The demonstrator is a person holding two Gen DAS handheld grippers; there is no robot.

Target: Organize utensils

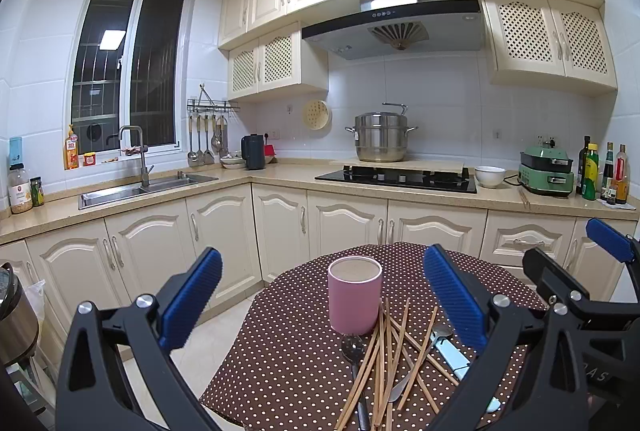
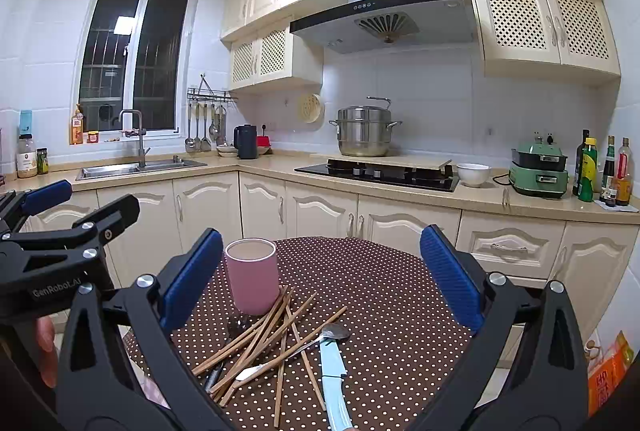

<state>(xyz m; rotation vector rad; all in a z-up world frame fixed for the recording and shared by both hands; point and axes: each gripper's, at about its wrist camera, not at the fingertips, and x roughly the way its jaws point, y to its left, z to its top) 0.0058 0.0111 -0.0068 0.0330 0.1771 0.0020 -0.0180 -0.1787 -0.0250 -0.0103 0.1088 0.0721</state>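
both grippers' fingers spread wide above chopsticks beside pink cup.

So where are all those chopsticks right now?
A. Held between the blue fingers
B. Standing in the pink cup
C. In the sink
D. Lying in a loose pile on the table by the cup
D: the chopsticks lie crisscrossed on the dotted table beside the pink cup, among a spoon and knife.
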